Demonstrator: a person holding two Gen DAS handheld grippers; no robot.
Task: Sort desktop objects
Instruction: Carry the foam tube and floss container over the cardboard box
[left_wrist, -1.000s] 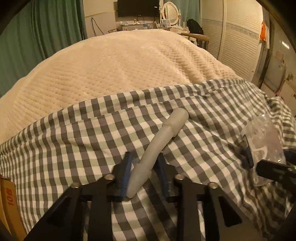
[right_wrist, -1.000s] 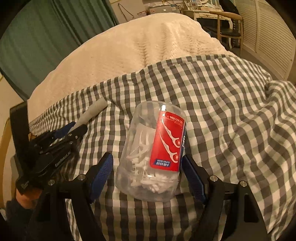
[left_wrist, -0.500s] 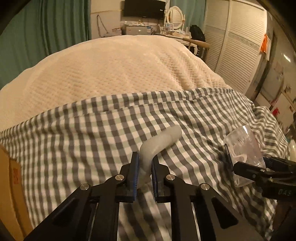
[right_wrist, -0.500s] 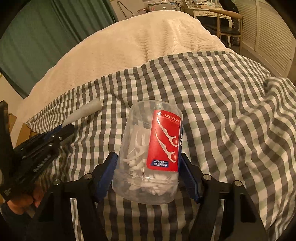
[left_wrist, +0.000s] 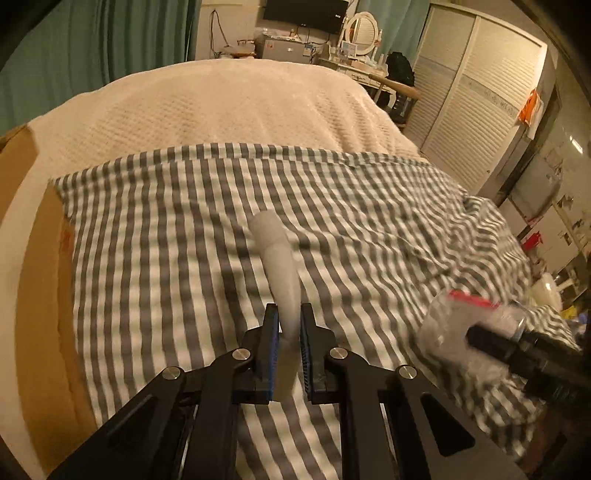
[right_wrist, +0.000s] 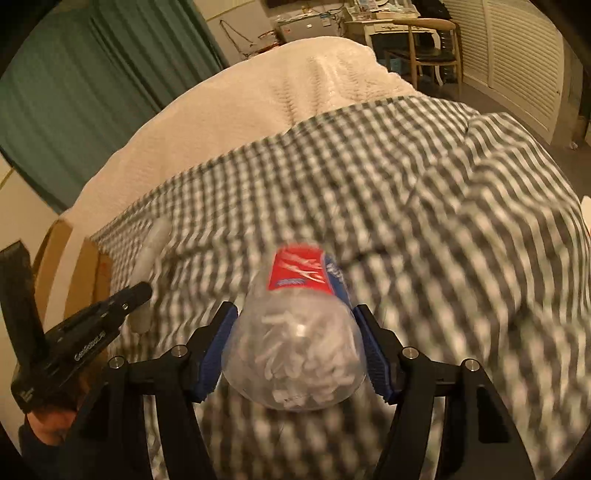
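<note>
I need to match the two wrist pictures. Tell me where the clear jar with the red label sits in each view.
Left wrist view: the clear jar sits at the right edge, low, gripped by the right gripper.
Right wrist view: it sits at bottom centre, between that gripper's jaws.
Shared landmark: the checked cloth under both, with the pale grey tube over it.

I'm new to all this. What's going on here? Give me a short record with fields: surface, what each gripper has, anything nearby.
surface: grey-and-white checked cloth over a cream blanket
left gripper: shut on a pale grey stick, its far end pointing away
right gripper: jaws closing, pads on both sides of a clear floss-pick jar with a red label
beside the bed: brown cardboard box at the left edge
image quality: cloth blurred
</note>
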